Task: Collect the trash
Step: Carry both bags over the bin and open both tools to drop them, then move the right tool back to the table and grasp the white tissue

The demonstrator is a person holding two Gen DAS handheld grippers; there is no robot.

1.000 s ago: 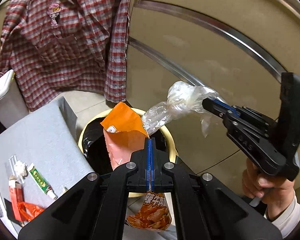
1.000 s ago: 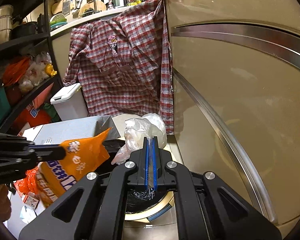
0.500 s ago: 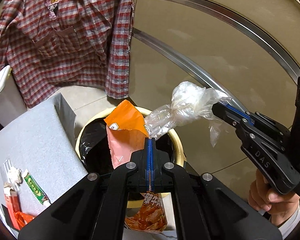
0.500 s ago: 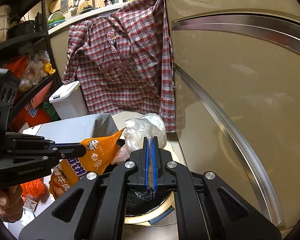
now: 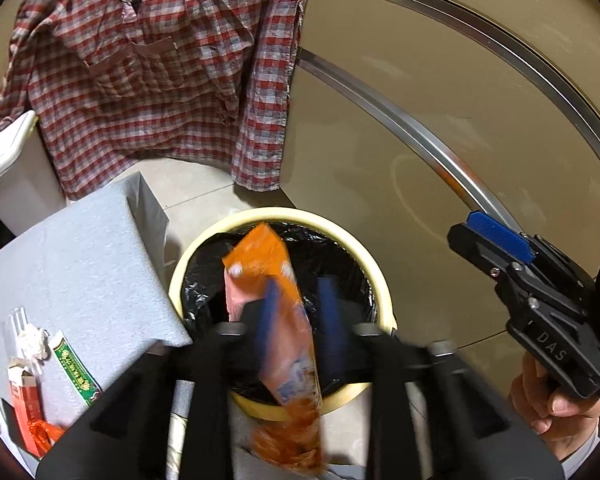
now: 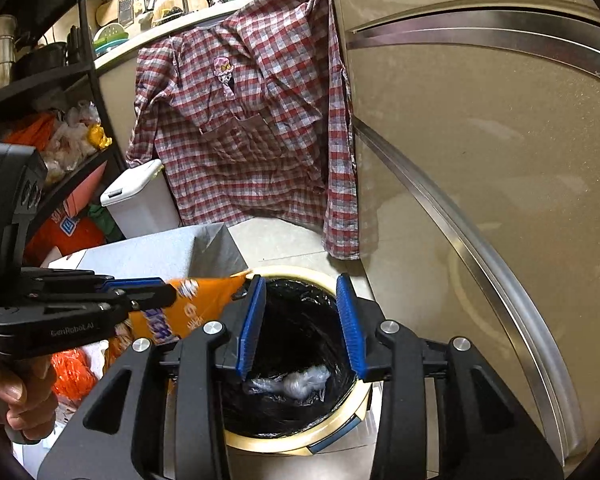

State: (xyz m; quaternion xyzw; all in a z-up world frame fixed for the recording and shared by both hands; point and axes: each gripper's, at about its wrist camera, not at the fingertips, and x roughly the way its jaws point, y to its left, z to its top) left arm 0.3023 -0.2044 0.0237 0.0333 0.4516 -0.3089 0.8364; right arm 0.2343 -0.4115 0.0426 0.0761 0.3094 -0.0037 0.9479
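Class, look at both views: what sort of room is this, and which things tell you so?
Most likely a home kitchen. A counter at the back carries a tap and bottles, a shelf holds pots and bagged food, and a lined bin stands on the tiled floor.

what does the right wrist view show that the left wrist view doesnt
Only the right wrist view: the clear plastic bag lying in the bin, and kitchen shelves. Only the left wrist view: leftover litter on the grey box. Both: the lined bin, the orange snack bag between the left gripper's opening jaws, the plaid shirt.
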